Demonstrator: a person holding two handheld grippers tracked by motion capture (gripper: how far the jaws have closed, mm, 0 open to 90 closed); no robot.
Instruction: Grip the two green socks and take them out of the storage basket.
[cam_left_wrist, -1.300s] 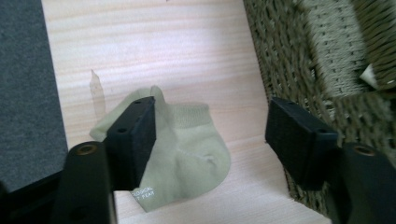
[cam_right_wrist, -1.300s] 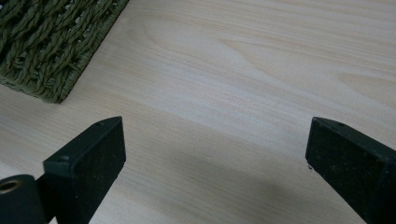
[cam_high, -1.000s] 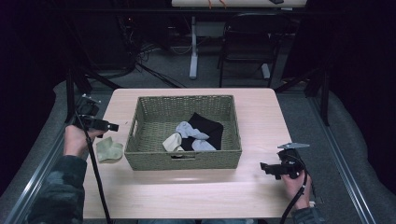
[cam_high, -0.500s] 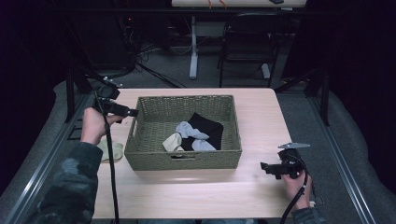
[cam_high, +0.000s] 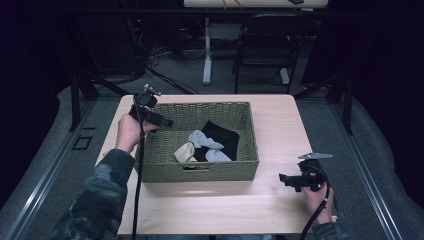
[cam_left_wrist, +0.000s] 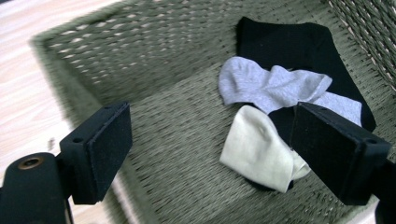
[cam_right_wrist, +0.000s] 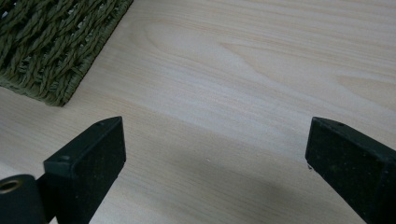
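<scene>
From the high view, the left hand (cam_high: 127, 132) holds the left gripper (cam_high: 162, 121) over the near-left rim of the woven basket (cam_high: 250, 150), its jaws empty and just widened, while the right gripper (cam_high: 286, 179) rests low on the table (cam_high: 280, 130), apart from the basket. In the left gripper view, the jaws stand apart above a cream sock (cam_left_wrist: 259, 147), a grey sock (cam_left_wrist: 271, 86) and a black cloth (cam_left_wrist: 289, 42) lying ahead on the basket floor. In the right gripper view, spread jaws frame bare wood.
</scene>
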